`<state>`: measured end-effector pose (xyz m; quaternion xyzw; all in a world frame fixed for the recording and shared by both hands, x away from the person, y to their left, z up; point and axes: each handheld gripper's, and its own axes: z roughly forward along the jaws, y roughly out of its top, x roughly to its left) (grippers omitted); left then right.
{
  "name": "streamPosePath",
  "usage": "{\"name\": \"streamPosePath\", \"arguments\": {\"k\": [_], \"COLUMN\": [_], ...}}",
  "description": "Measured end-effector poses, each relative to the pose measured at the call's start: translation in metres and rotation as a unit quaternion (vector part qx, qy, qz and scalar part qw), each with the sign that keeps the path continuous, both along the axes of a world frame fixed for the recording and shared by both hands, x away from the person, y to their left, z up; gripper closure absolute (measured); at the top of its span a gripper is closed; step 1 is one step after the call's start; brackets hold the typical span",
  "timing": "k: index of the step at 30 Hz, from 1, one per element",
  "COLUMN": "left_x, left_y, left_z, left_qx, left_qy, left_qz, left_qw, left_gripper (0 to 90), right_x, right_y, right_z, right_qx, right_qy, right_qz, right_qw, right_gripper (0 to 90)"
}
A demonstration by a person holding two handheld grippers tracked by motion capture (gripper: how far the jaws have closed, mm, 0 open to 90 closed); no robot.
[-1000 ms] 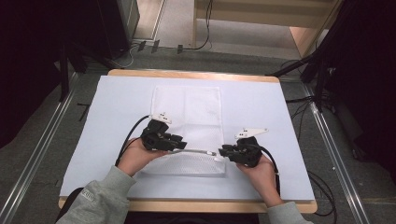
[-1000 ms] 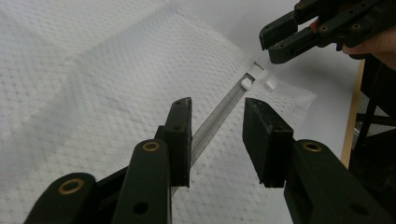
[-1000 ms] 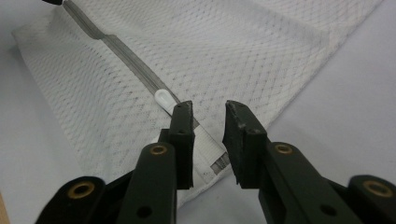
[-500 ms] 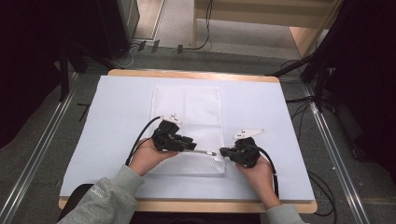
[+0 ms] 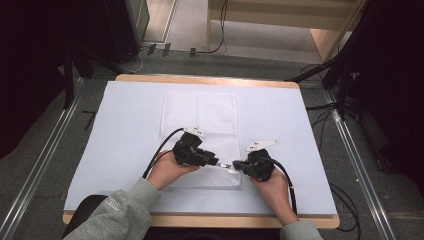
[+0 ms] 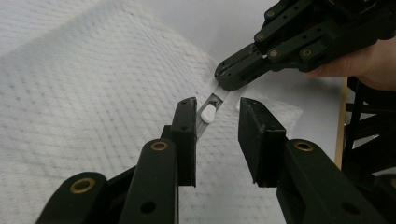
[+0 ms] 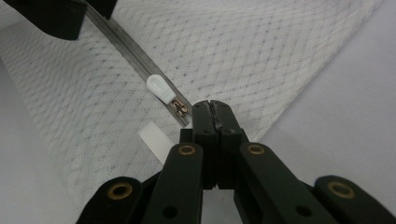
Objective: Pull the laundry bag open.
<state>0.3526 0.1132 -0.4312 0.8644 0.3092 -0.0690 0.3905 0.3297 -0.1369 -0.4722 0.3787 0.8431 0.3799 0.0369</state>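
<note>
A white mesh zipper bag [image 5: 202,135] lies flat on the worktop [image 5: 125,125], and everything here is placed from its zipper [image 7: 135,53], which runs along the edge nearest the person. The right gripper [image 5: 239,165] has its jaws pressed together on the zipper's end, just past the white pull tab [image 7: 161,87]. The left gripper [image 5: 215,162] sits on the other side of the tab, jaws apart and straddling it, holding nothing yet. To do this step well, the left jaws should close squarely on the tab, not the mesh, then draw straight along the zipper while the right gripper keeps the end taut and low.
</note>
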Motion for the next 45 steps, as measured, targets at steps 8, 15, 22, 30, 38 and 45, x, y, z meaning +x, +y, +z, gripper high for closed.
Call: {"name": "streamPosePath", "arguments": {"k": [8,15,22,30,38,45], "left_x": [0.007,0.011,0.009,0.007,0.004,0.007], "left_y": [-0.012,-0.018,-0.025,-0.029,-0.037,-0.037], "left_z": [-0.017,-0.027,-0.035,-0.036,-0.039,-0.039], "left_qx": [0.011,0.006,0.015,0.015,0.008,0.016], "left_qy": [0.031,0.047,0.045,0.038,0.025,0.024], "left_qz": [0.000,0.012,0.003,-0.008,-0.013,-0.017], "left_qw": [0.9995,0.9988,0.9989,0.9991,0.9996,0.9994], "left_gripper": [75.7,77.4,78.3,80.3,81.0,87.0], "right_x": [-0.003,-0.004,-0.005,-0.005,-0.005,-0.006], "right_y": [0.002,0.003,0.003,0.004,0.004,0.003], "right_z": [0.000,0.000,0.000,0.000,0.000,0.000], "right_qx": [-0.003,-0.008,-0.011,-0.011,-0.012,-0.012], "right_qy": [-0.010,-0.016,-0.019,-0.021,-0.022,-0.021], "right_qz": [0.004,0.007,0.009,0.010,0.010,0.007], "right_qw": [0.9999,0.9998,0.9997,0.9997,0.9996,0.9997], "right_gripper": [90.0,90.0,89.7,89.6,89.6,89.3]}}
